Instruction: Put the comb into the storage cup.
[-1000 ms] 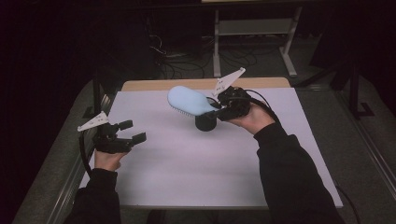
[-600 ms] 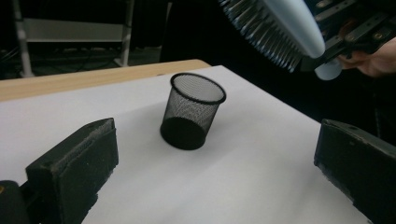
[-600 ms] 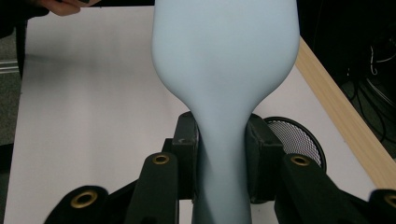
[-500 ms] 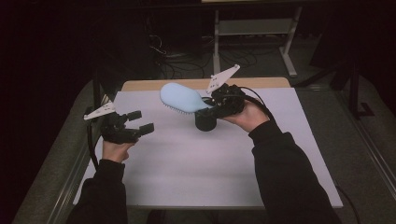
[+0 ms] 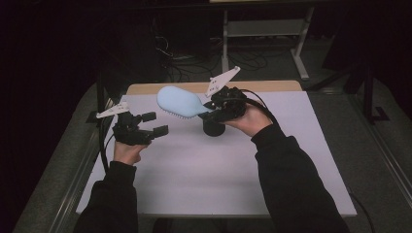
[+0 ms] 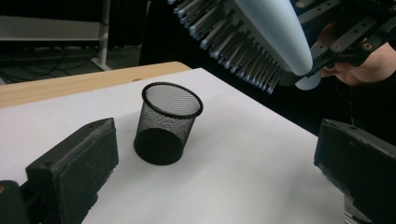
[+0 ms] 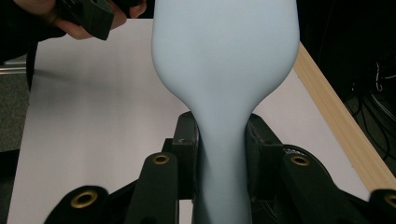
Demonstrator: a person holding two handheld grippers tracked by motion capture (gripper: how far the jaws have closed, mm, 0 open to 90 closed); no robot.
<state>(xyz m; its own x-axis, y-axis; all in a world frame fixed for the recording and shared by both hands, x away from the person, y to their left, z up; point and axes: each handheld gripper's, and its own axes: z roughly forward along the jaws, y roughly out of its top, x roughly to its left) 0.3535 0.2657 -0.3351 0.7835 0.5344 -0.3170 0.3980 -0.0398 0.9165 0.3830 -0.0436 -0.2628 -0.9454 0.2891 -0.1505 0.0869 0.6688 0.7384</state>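
Lighting: overhead, falling on the white table sheet [image 5: 204, 179], which reads bright and even; the room around and beyond it is near black, with a far shelf frame [image 5: 262, 29] and floor cables barely legible.

Shadows: soft and short, a dark pool at the foot of the mesh pen cup [image 6: 168, 123].

Glare: none; the pale blue hairbrush [image 7: 224, 70] shows a smooth, matte gradient.

Sharpness: high view slightly soft and grainy, dark sleeves lacking detail. Left gripper view has near pads [image 6: 74, 172] soft, bristles mildly blurred. Right gripper view has the brush handle very close and soft-edged.

Distortion: slight wide-angle stretch at the edges of the gripper views.
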